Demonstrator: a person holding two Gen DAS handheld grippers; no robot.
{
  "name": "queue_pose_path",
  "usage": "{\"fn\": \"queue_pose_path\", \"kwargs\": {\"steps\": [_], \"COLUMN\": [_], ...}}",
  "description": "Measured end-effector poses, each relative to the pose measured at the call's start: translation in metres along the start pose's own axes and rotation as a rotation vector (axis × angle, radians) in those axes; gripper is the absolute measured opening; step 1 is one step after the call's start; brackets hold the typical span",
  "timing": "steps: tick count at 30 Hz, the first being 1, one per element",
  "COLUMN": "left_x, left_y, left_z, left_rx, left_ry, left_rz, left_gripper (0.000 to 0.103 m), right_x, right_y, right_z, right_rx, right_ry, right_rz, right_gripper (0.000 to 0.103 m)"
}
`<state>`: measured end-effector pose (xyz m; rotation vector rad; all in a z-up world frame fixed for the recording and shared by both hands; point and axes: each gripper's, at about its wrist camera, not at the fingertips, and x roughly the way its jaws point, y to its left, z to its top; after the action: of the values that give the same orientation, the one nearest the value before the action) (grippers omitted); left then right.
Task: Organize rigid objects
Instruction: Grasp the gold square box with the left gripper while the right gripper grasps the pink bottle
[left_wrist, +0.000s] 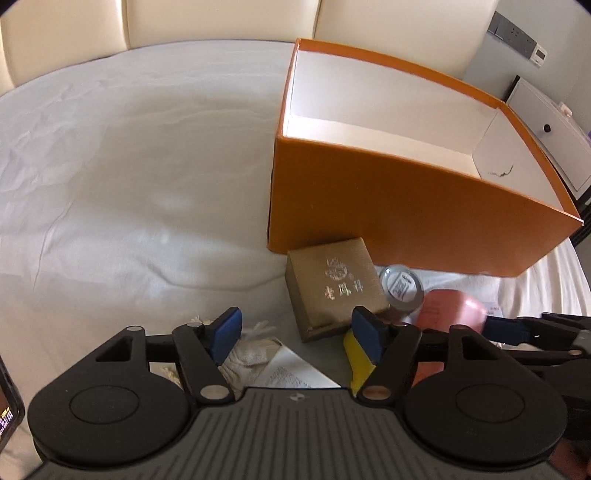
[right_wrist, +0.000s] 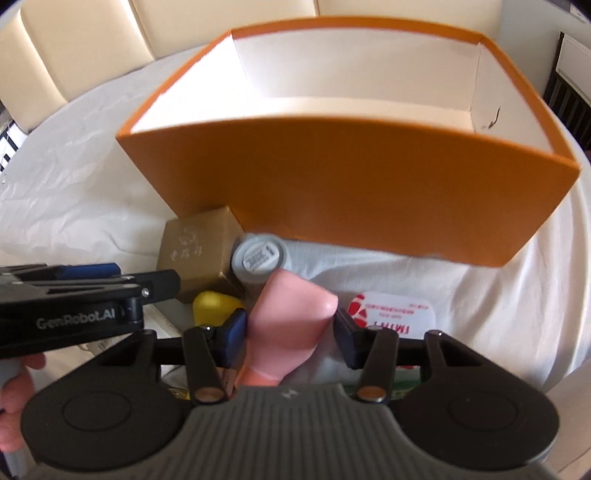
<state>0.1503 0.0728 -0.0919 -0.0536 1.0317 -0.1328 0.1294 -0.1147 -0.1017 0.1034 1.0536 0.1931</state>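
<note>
orange box (right_wrist: 332, 192) sits empty on bed (left_wrist: 129, 166), items lie just in front. pink obj (right_wrist: 291, 325) is framed by right gripper (right_wrist: 291, 332), contact w/ both pads can't be told. left gripper (left_wrist: 295, 334) is spread, nothing held. step: pickup; next, firm squeeze & lift over wall needed.

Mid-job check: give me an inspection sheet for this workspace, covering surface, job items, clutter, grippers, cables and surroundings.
Surface: white sheet, wrinkled.
Job's things: orange box open, nothing seen inside; tan gift box, white-capped jar, yellow piece and red-and-white packet in front of it.
Clutter: cloth pouch, paper slip.
Grippers: left gripper open, empty; right gripper around pink object, contact unclear.
Cables: nothing seen.
Surroundings: cream headboard, wall sockets.
</note>
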Motion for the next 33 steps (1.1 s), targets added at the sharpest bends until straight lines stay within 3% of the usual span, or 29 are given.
{"fn": "queue_pose_path", "kwargs": {"steps": [4,8,22,28,30,33], "left_x": [0.003,0.005,0.045,0.039,0.04,0.046], "left_y": [-0.006,0.0,-0.018,-0.013,-0.01,-0.007], "left_z": [0.007,0.017,0.022,0.021,0.02,0.019], "left_rx": [0.063,-0.051,-0.094,-0.044,-0.033,-0.062], "left_ry": [-0.001,0.017,0.08,0.085,0.097,0.084], "left_rz": [0.016,-0.074,-0.061,-0.01,0.036,0.03], "left_gripper": [0.085,0.089,0.088,0.073,0.071,0.069], "right_x": [-0.014,-0.018,0.011,0.015,0.015,0.016], "right_y": [-0.004,-0.009,-0.018,-0.019,-0.022,-0.022], "right_z": [0.007,0.013,0.017,0.012,0.012,0.011], "right_rx": [-0.021,-0.055,-0.03,-0.049,-0.039,-0.039], "right_ry": [-0.027,-0.057,-0.026,-0.028,-0.026,-0.029], "right_rz": [0.005,-0.025,-0.038,-0.043,-0.038,-0.04], "right_gripper": [0.05,0.05,0.05,0.05,0.05,0.051]}}
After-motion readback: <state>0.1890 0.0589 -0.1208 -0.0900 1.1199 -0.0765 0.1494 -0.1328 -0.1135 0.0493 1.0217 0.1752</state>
